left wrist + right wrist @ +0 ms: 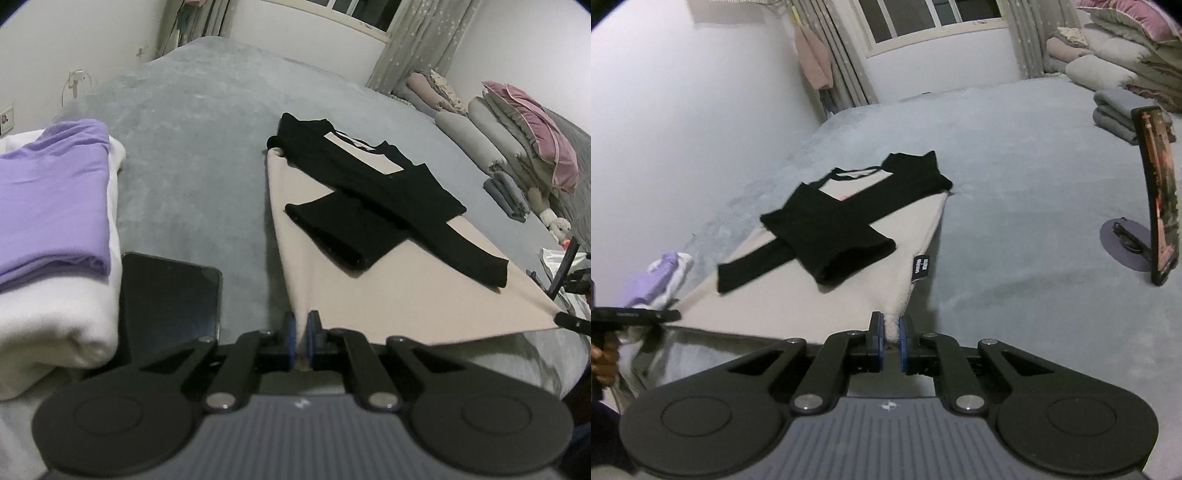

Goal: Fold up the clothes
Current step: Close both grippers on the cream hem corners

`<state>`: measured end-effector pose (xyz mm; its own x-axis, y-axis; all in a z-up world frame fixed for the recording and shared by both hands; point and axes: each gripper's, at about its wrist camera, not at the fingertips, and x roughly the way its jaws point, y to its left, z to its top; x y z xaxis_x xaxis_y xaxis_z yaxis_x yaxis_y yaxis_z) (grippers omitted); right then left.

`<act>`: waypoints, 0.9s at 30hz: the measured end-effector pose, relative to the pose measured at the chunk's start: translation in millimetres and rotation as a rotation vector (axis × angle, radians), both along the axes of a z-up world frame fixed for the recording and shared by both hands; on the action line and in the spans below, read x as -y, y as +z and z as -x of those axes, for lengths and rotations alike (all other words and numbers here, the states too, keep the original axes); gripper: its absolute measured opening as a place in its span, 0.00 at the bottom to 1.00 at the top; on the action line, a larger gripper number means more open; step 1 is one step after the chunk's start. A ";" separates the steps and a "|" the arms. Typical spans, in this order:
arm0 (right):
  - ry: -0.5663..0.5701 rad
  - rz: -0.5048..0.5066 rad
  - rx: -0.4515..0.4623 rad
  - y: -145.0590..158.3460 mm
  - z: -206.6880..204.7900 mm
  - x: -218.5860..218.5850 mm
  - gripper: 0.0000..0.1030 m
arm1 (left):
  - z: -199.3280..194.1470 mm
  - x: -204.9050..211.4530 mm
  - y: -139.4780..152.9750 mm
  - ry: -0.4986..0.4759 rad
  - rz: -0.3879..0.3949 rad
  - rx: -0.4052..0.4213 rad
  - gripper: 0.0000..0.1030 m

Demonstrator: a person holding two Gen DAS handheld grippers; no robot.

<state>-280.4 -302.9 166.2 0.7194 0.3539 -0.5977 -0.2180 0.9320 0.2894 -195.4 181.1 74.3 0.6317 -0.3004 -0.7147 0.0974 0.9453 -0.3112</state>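
Observation:
A beige shirt with black sleeves and collar (369, 291) lies spread on the grey bed (192, 177), its black sleeves (369, 206) folded across the body. My left gripper (301, 328) is shut on the shirt's near left hem corner. In the right wrist view the same shirt (798, 295) stretches away from me, and my right gripper (892, 328) is shut on its near right hem corner, the fabric bunched between the blue pads. The hem hangs taut and slightly lifted between both grippers. The left gripper's tip (646, 315) shows at the left edge there.
A folded purple garment (51, 199) sits on a folded white one (59, 314) at my left, with a dark phone (170, 295) beside them. A phone on a stand (1158, 192) rises at the right. Pillows and bedding (517, 147) pile up far right.

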 end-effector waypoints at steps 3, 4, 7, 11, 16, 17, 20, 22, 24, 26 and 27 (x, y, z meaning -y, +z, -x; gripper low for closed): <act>0.000 0.005 0.026 5.0 2.4 1.7 0.08 | 1.8 0.5 -1.3 -0.002 -0.002 -0.012 0.05; 0.004 0.008 0.040 8.1 4.0 1.5 0.08 | 3.2 0.8 0.2 -0.003 0.001 -0.008 0.05; 0.017 0.016 0.083 17.4 8.5 0.9 0.08 | 8.3 0.4 8.5 -0.005 0.019 0.016 0.05; 0.030 0.014 0.130 28.7 12.3 1.9 0.08 | 12.5 -3.6 21.4 -0.009 0.050 0.048 0.05; 0.036 0.035 0.098 24.5 1.4 3.5 0.08 | 0.8 -4.2 11.9 -0.002 -0.003 0.019 0.05; 0.036 0.056 0.073 18.8 -3.6 1.8 0.08 | -3.3 -2.9 7.0 0.002 -0.025 0.006 0.05; 0.047 0.111 0.032 7.8 -13.3 -7.9 0.08 | -6.8 9.4 -1.0 -0.009 -0.104 0.003 0.05; 0.055 0.125 0.034 7.0 -15.9 -12.7 0.08 | -6.6 19.3 -2.2 -0.020 -0.162 0.025 0.05; 0.054 0.132 0.038 6.6 -17.9 -15.4 0.08 | -6.4 20.5 1.4 -0.018 -0.155 0.043 0.05; 0.041 0.136 0.041 6.1 -19.4 -15.4 0.08 | -7.7 17.7 5.4 -0.006 -0.133 0.046 0.05; 0.032 0.138 0.041 5.7 -20.3 -15.1 0.08 | -8.9 16.0 7.0 0.002 -0.124 0.047 0.05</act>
